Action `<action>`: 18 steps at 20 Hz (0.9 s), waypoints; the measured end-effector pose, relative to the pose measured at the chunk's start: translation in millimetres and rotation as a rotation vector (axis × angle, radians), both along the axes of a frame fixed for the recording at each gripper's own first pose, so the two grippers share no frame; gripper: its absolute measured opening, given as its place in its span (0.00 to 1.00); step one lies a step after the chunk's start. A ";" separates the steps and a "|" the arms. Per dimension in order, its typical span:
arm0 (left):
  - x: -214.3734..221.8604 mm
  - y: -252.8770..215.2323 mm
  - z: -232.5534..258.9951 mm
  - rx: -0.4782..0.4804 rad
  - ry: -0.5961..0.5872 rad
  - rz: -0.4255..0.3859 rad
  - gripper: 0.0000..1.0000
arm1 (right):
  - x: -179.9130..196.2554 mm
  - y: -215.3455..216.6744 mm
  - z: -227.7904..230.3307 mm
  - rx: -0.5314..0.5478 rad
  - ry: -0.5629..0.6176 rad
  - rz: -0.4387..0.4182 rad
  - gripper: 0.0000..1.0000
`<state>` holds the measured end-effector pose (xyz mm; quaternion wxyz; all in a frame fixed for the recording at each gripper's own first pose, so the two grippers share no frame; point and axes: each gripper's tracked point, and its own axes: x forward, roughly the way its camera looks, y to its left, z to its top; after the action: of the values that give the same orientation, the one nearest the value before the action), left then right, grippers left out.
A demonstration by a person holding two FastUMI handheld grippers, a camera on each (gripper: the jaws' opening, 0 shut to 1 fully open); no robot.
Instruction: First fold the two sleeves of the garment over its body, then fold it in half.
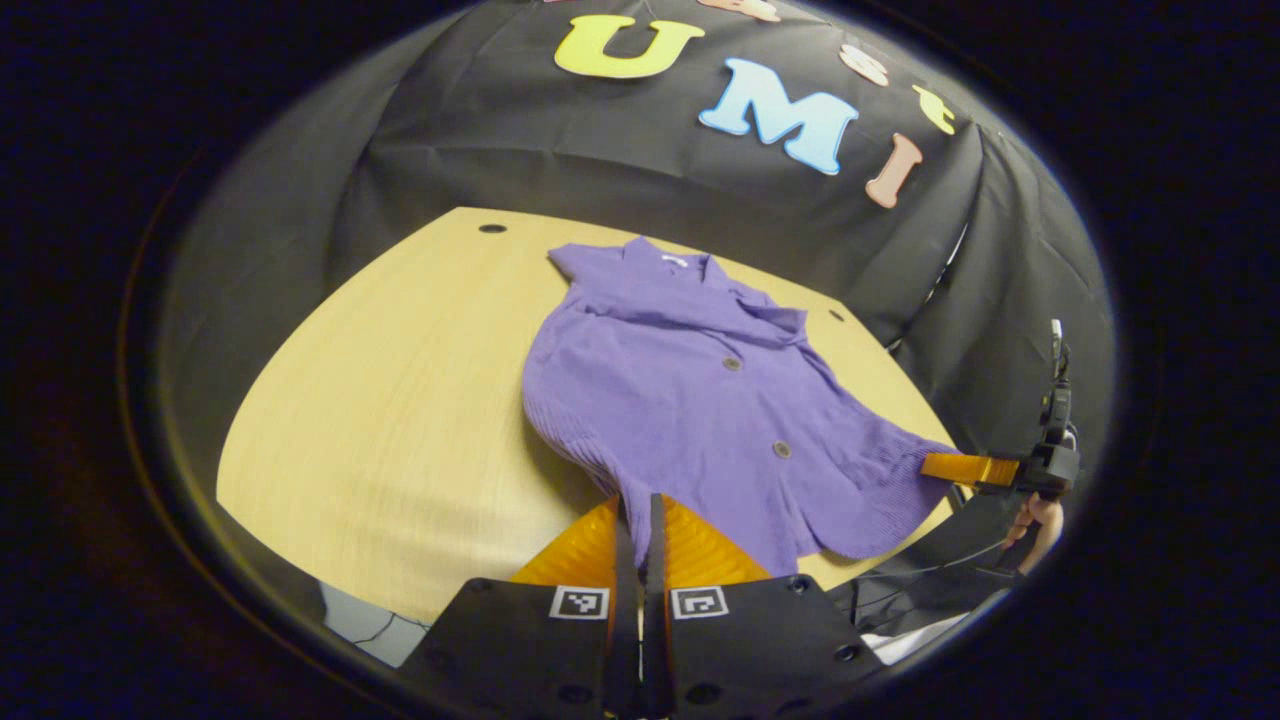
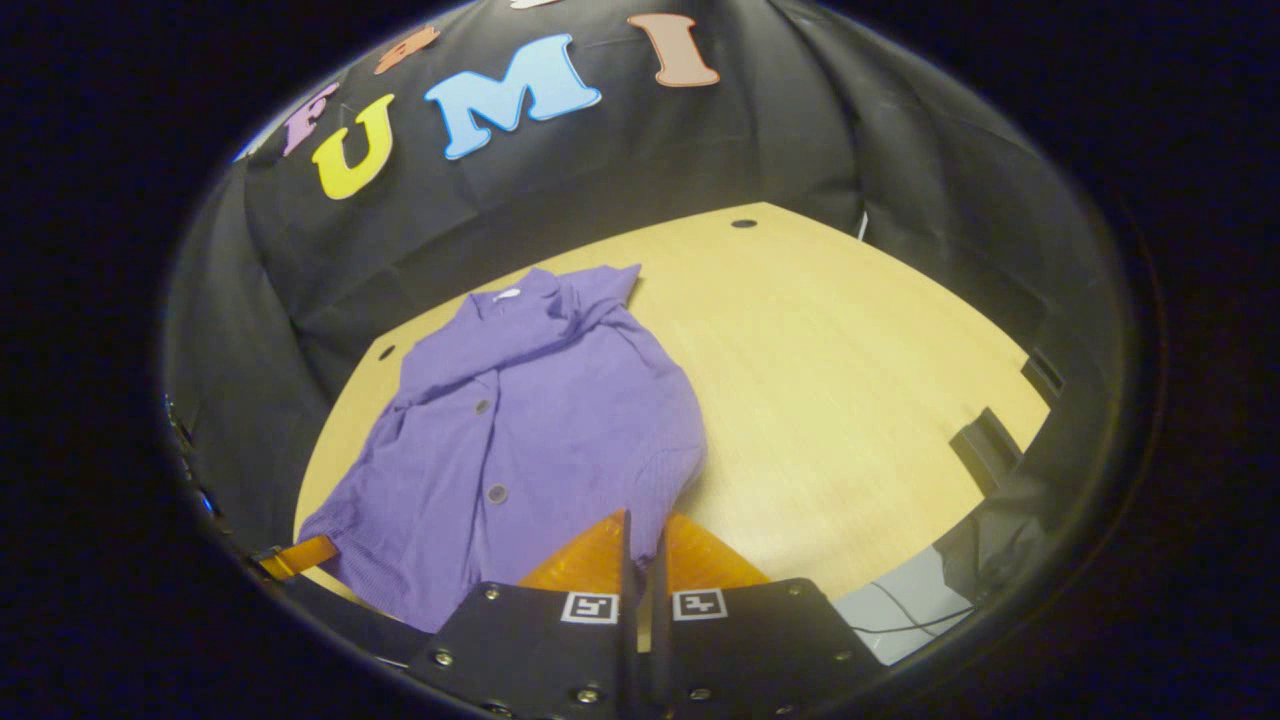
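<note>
Purple garment point(image 1: 700, 400), one, is laid on the wooden table point(image 1: 400, 400). Its hem corners are pinched by two closed grippers: left gripper point(image 1: 640, 505), right gripper point(image 2: 645, 525). Black cloth point(image 1: 560, 150) walls the booth.

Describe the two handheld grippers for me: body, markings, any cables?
Each gripper, left gripper and right gripper, has a black angular body with round screw holes and two small square black-and-white fiducial tags beside its narrow centre slot. Seen from farther off, the right one has a dark housing and thin black cables trailing below it.

Pale wooden table point(image 1: 400, 400); black cloth wall point(image 1: 560, 150) behind; light seemingly dim
</note>
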<state>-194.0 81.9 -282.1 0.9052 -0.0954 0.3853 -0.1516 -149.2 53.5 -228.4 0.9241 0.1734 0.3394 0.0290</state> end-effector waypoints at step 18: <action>209.5 -30.9 105.2 -0.017 -0.199 0.121 0.08 | 179.5 22.7 119.8 0.127 -0.188 0.160 0.05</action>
<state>15.6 51.0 -176.8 0.9457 -0.1107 0.2856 -0.1089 30.3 76.2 -108.5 0.9338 0.2003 0.2616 0.1399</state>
